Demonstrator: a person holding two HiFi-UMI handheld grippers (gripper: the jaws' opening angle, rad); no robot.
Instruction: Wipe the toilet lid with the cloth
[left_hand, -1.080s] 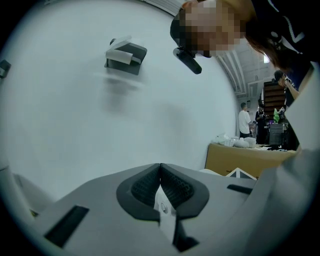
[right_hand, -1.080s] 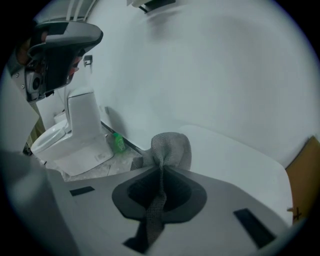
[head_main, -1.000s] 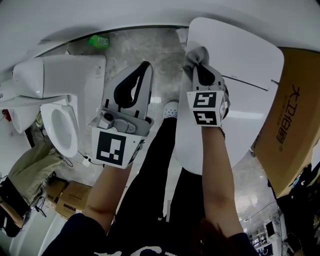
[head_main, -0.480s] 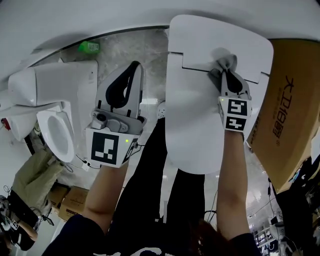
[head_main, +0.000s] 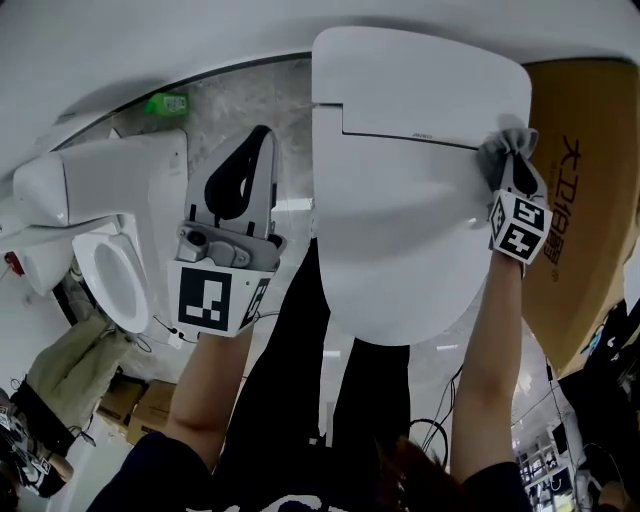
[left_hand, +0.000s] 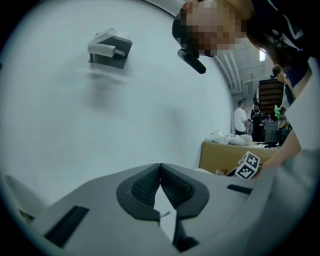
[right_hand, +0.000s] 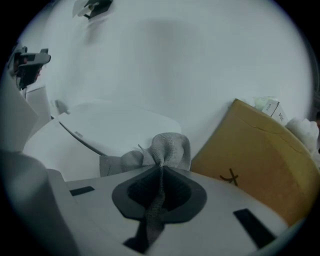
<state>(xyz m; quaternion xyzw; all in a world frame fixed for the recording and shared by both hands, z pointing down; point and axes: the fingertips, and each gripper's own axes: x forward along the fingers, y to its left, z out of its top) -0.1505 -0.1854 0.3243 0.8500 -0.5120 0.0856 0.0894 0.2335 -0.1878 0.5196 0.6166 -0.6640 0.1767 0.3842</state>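
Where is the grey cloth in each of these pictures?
Head view: the grey cloth sits far right, at the toilet lid's edge, pinched in the right claw.
Left gripper view: not in it.
Right gripper view: low in the middle, bunched between the claw's jaws.
Shared landmark: the brown cardboard box, seen in all three.

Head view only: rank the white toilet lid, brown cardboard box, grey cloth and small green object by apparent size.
1. white toilet lid
2. brown cardboard box, cut off at the frame edge
3. grey cloth
4. small green object, though it lies farther off
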